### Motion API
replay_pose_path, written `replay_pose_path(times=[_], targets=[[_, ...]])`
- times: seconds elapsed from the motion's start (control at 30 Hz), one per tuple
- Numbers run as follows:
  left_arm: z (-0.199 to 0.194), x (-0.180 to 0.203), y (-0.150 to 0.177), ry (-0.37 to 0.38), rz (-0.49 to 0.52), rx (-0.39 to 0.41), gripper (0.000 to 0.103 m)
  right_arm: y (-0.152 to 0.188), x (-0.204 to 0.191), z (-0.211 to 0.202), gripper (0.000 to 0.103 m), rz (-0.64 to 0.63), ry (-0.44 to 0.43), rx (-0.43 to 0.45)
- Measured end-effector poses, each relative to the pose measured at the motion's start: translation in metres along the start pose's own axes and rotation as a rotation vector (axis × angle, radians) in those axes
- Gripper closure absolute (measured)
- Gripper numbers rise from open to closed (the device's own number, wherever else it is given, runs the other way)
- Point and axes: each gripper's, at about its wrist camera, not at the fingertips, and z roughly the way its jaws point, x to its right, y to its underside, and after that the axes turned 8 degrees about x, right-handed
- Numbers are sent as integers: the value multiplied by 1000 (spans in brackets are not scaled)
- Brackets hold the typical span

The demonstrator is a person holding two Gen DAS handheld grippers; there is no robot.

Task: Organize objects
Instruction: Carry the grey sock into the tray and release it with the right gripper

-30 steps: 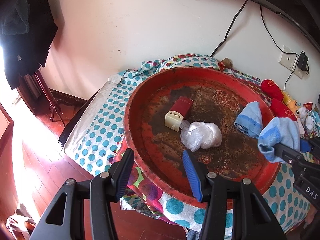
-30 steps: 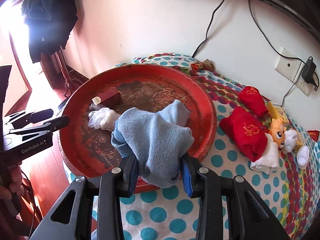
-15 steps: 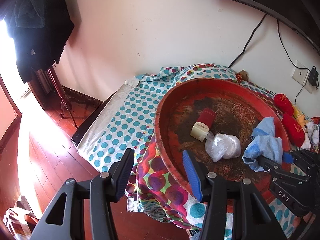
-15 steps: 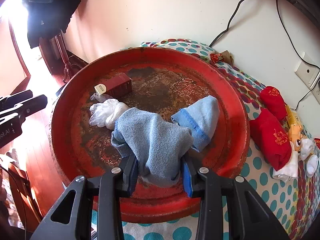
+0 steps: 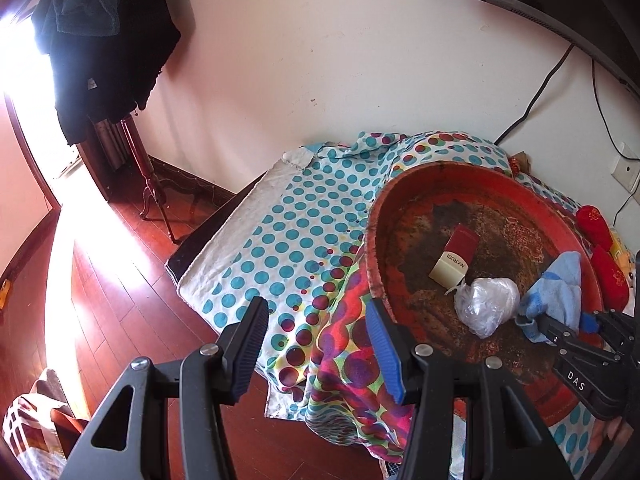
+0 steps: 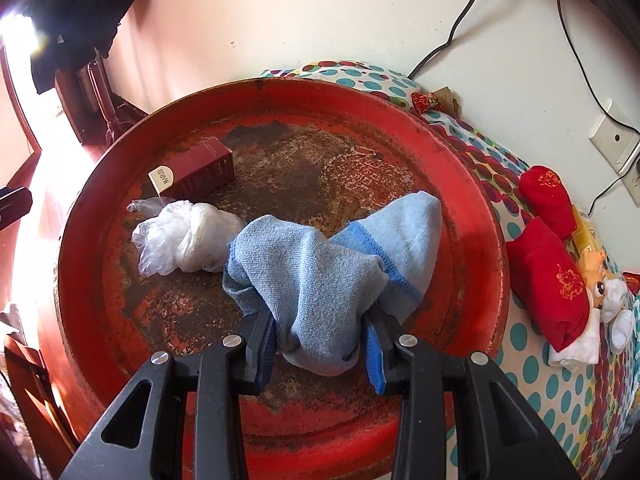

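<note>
A big worn red round tray (image 6: 476,216) lies on a dotted cloth. In it are a maroon box (image 6: 196,170) with a cream end, a crumpled clear plastic bag (image 6: 180,238) and a light blue towel (image 6: 320,276). My right gripper (image 6: 320,344) is shut on the blue towel, low over the tray's near side. In the left wrist view the tray (image 5: 378,216), box (image 5: 456,256), bag (image 5: 486,306) and towel (image 5: 560,292) lie at the right. My left gripper (image 5: 314,344) is open and empty, off the tray's left edge over the cloth.
Right of the tray lie two red pouches (image 6: 548,284), a small orange toy (image 6: 596,276) and white cloth bits on the dotted cloth (image 6: 528,344). The wall with a socket (image 6: 616,140) and cables is behind. Wooden floor (image 5: 108,320) and a coat stand (image 5: 108,60) lie left.
My right gripper has carried the blue towel forward over the tray and lower. My left gripper has pulled back and left, away from the tray, still open.
</note>
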Motion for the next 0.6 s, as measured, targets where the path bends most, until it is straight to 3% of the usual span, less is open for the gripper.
replay_pose_path(times=[0.3,0.37,0.43,0.6], targets=[[2,4,0,7,17,-7,51,1,0,0,62,-1,-14,4],[3,5,0,8,20,-8,51,1,1,-6,55,4,-19,31],[4,5,1,9,22,-11,51,0,1,-10,38,3,-21,47],[4,10,1,9,38,-9,51,0,6,-22,37,6,-29,69]])
